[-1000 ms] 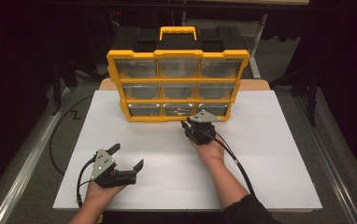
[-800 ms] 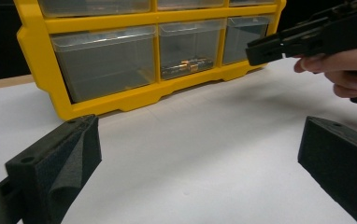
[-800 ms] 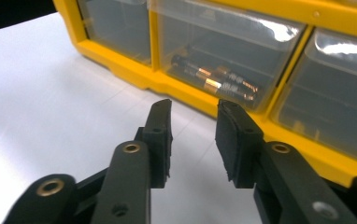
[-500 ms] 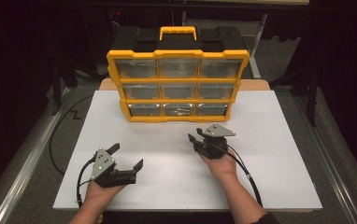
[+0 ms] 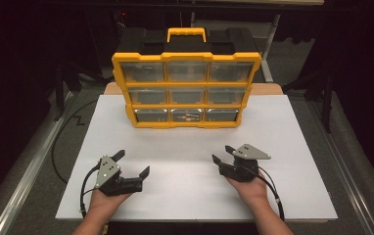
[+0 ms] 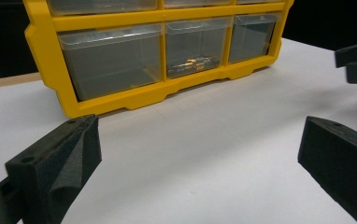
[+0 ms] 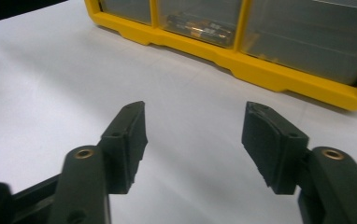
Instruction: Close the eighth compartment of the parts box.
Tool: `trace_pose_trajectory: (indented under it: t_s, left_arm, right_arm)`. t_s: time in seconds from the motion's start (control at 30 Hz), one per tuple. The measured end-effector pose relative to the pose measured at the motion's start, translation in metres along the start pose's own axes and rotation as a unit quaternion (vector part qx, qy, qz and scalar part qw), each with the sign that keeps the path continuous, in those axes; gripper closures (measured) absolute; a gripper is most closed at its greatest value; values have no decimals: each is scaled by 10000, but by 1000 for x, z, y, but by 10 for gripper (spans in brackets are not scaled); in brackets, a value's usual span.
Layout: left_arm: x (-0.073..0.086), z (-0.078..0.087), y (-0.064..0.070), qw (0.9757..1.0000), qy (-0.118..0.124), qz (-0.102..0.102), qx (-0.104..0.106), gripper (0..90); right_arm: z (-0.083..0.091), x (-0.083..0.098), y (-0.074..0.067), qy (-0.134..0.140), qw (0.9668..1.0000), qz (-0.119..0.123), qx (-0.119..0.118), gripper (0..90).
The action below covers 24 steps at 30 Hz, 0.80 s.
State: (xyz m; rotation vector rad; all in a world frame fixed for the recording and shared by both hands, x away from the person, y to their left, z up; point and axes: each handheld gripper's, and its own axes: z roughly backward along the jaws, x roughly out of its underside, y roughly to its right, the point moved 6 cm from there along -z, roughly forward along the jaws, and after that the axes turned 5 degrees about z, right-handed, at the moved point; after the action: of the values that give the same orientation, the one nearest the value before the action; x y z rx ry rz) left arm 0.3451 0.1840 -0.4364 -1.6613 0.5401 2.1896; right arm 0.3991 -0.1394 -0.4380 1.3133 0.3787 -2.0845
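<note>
The yellow plastic nine-drawer organiser (image 5: 186,90) looks rigid; its clear drawers slide, best pinched at the front lip. Both hand-held grippers, left (image 5: 132,164) and right (image 5: 222,154), gape empty, the right's jaws having just been opening.

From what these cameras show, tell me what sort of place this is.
Probably a lab or workshop bench set up for recording. A white table stands amid dark surroundings, a yellow drawer organizer stands at its far side, and cabled hand-held grippers, left gripper and right gripper, rest open on it.
</note>
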Motion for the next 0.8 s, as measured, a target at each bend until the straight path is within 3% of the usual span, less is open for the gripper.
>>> trace_pose_trajectory:
  t_s: [0.2,0.43,0.57,0.8]
  left_arm:
    - [0,-1,0,10000,2,-5,-34,3]
    - [1,-1,0,10000,-12,2,-76,4]
    - [1,-1,-2,9999,-34,9,-118,4]
    - [2,0,-2,9999,-46,36,-146,4]
  right_arm:
    - [24,6,14,78,9999,-95,118,318]
    - [47,10,29,135,9994,33,308,204]
    - [61,13,37,223,9990,-27,388,145]
    - [75,23,43,324,9982,-121,487,11]
